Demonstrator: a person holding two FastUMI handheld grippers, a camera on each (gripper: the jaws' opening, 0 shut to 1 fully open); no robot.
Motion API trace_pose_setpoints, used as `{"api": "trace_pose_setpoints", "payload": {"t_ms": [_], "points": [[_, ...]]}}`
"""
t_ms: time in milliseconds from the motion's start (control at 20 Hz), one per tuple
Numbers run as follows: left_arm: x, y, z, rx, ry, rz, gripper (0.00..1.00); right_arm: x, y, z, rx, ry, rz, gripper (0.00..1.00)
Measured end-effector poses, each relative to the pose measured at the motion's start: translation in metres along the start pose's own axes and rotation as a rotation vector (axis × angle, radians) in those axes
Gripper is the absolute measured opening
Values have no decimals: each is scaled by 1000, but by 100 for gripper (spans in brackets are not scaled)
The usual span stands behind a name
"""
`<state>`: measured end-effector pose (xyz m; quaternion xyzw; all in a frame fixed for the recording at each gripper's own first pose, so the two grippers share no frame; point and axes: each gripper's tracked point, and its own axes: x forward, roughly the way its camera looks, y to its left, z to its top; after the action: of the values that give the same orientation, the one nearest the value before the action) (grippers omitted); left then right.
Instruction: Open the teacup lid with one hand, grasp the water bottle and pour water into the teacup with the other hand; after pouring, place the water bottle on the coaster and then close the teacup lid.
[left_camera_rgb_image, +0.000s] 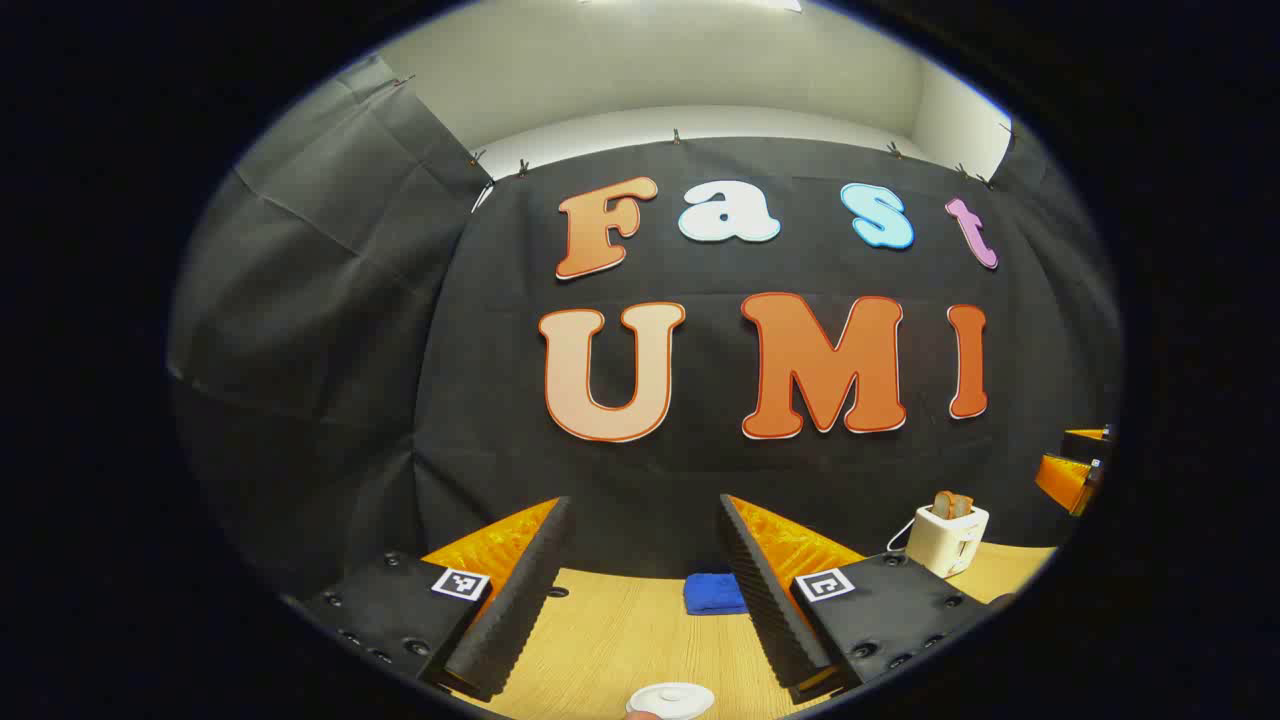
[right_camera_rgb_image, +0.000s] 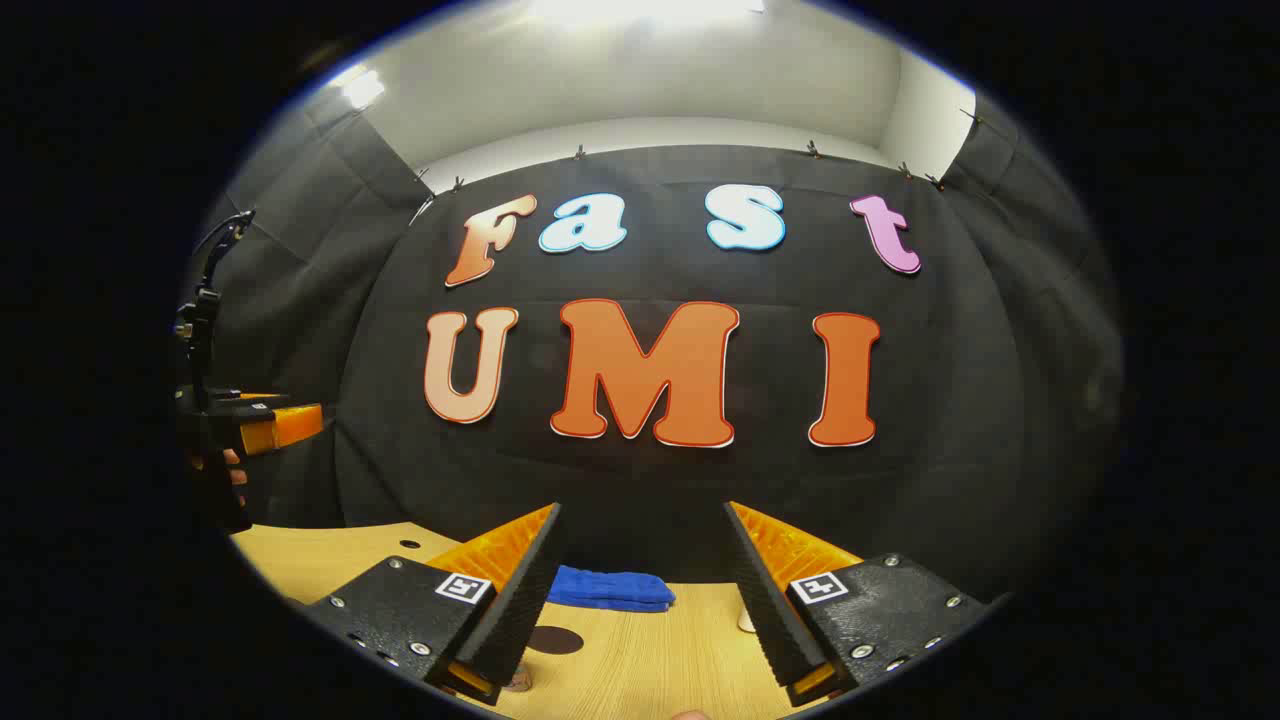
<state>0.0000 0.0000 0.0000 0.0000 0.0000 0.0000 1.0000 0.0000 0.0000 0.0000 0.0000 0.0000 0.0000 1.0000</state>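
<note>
A white round teacup lid (left_camera_rgb_image: 670, 699) shows at the bottom edge of the left gripper view, low between the fingers of my left gripper (left_camera_rgb_image: 645, 505), which is open and holds nothing. My right gripper (right_camera_rgb_image: 642, 510) is open too, with nothing between its fingers. A dark round coaster (right_camera_rgb_image: 553, 640) lies on the wooden table (right_camera_rgb_image: 640, 660) beside its left finger. Each gripper hangs above the table. The left gripper (right_camera_rgb_image: 250, 425), held by a hand, shows at the far left of the right gripper view. The right gripper (left_camera_rgb_image: 1075, 470) shows at the far right of the left gripper view.
A folded blue cloth (left_camera_rgb_image: 715, 593) (right_camera_rgb_image: 610, 588) lies at the back of the table near the black wall. A white toaster (left_camera_rgb_image: 950, 538) with bread in it stands at the back right. A small pale object (right_camera_rgb_image: 745, 622) peeks out beside the right finger.
</note>
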Motion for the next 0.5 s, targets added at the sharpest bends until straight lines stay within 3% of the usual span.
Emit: {"api": "trace_pose_setpoints", "payload": {"t_ms": [500], "points": [[8, 27, -23, -7, 9, 54, 96, 12, 15, -22, 10, 32, 42, 93]]}}
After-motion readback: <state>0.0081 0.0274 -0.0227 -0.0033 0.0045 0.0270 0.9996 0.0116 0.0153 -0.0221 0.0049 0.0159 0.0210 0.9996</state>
